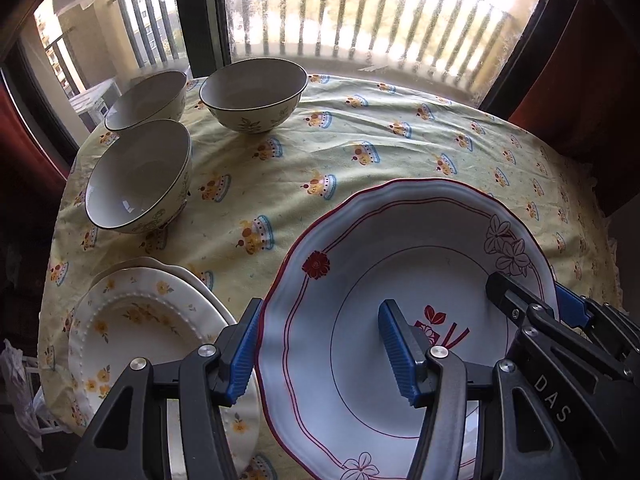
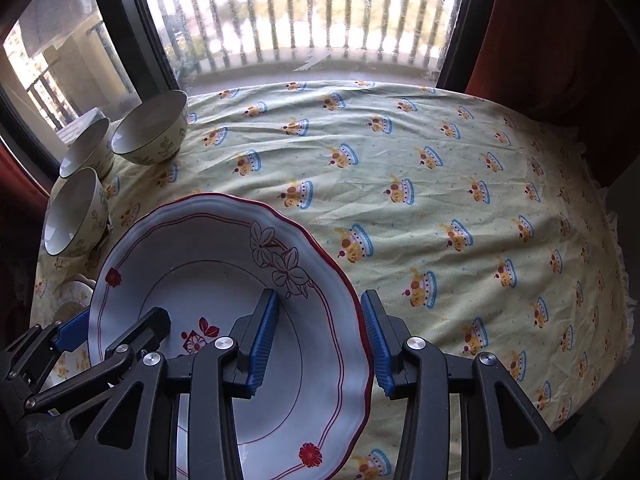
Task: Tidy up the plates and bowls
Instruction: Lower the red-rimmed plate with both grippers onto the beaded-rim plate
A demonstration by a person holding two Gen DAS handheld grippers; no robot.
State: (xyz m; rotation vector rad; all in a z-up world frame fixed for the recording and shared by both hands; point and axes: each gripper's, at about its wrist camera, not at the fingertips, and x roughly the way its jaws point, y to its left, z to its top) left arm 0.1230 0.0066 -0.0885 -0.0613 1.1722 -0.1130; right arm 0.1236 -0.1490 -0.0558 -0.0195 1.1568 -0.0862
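Red-rimmed plate [image 1: 360, 280] above tablecloth, opposite rims clamped by left hand-held gripper [image 1: 320, 344] and right hand-held gripper [image 2: 320, 340].

- Strong daylight floods in through the far window [image 1: 360, 12], blowing out its upper right to white glare.
- The tabletop [image 2: 440, 160] is softly, evenly lit.
- Fisheye bending curves the edges; corners fall dark.
- Focus stays sharp.

Left gripper [image 1: 320, 350]: black moulded linkage arms, triangular cut-outs, round silver pivot screws, ribbed blue pads [image 1: 394, 346] lining each finger. Right gripper [image 2: 320, 340]: same black frame, silver pivots, blue ribbed pads. White letters "DAS" on its housing, seen from the left wrist.
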